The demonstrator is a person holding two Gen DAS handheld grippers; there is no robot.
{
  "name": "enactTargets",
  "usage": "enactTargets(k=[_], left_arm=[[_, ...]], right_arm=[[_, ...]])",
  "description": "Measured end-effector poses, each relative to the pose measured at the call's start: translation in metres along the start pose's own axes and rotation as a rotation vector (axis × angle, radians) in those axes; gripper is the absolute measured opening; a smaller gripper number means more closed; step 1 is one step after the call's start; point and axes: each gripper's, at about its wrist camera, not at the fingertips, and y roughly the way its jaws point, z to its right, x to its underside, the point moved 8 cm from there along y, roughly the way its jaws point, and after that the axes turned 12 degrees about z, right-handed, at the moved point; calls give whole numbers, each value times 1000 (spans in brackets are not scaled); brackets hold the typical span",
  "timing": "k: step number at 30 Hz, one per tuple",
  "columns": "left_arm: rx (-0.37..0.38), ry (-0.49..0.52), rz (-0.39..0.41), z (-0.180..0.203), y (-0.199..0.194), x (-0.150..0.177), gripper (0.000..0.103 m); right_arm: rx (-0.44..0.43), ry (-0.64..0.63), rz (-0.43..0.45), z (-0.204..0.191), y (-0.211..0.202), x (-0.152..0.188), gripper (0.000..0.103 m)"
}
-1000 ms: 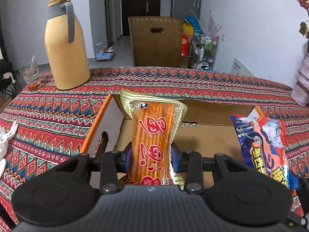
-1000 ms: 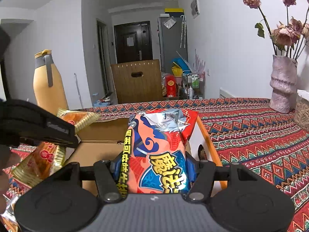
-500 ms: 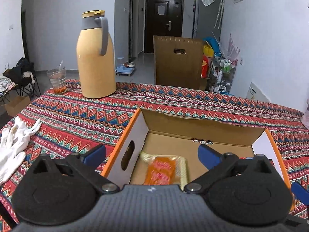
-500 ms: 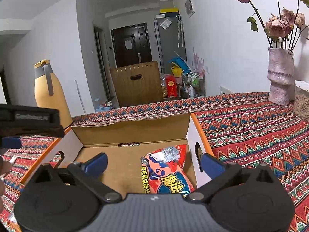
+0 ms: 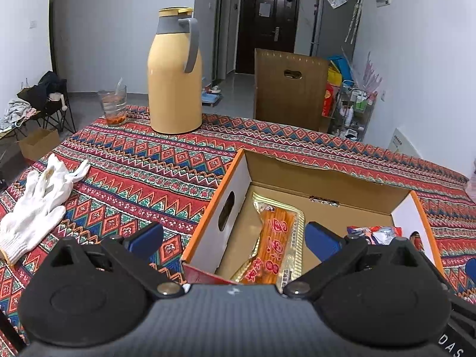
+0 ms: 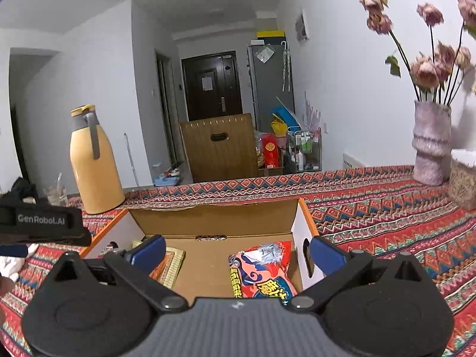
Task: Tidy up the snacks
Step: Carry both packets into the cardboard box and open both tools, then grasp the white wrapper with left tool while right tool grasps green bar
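An open cardboard box point(image 5: 321, 178) with orange edges sits on the patterned tablecloth. On its floor at the left lies an orange stick-snack packet point(image 5: 272, 244) with gold edges. A red and blue snack bag point(image 6: 261, 273) lies at the right of the box point(image 6: 226, 212); its top edge point(image 5: 373, 233) shows in the left wrist view. My left gripper point(image 5: 233, 238) hangs open above the box's left wall, empty. My right gripper point(image 6: 238, 248) hangs open over the near side of the box, empty. The orange packet's corner point(image 6: 172, 263) peeks out behind its left finger.
A yellow thermos jug point(image 5: 174, 74) and a glass point(image 5: 113, 107) stand at the table's far left. White gloves point(image 5: 35, 199) lie at the left. A vase of dried flowers point(image 6: 431, 145) and a woven container point(image 6: 462, 178) stand at the far right. A wooden chair point(image 5: 290, 89) is beyond the table.
Both grippers opened and let their packets drop into the box: the orange one at left, the red and blue one at right. Both then pulled back and rose, the left also shifting leftward.
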Motion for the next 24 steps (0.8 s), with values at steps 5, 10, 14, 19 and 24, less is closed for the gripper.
enactTargets(k=[5,10,14,19,24], left_arm=[[65,-18,3,-6,-11,5,103],[113,-24,6,-18,-20,14,103],[130,-1,30,-28,-27,18,103],[163,-14,28,-39,-35,32,103],[167,-29,24,-51,-43,52,103]], right_arm=[[16,-34,20,-5,-23,-6,103],[20,-85,26,-16,-48,-1,103],[30,-88,34,-19,-65,5,103],[58,-62,44,-13,-86,14,103],[54,-32,40,-2,-105,23,103]])
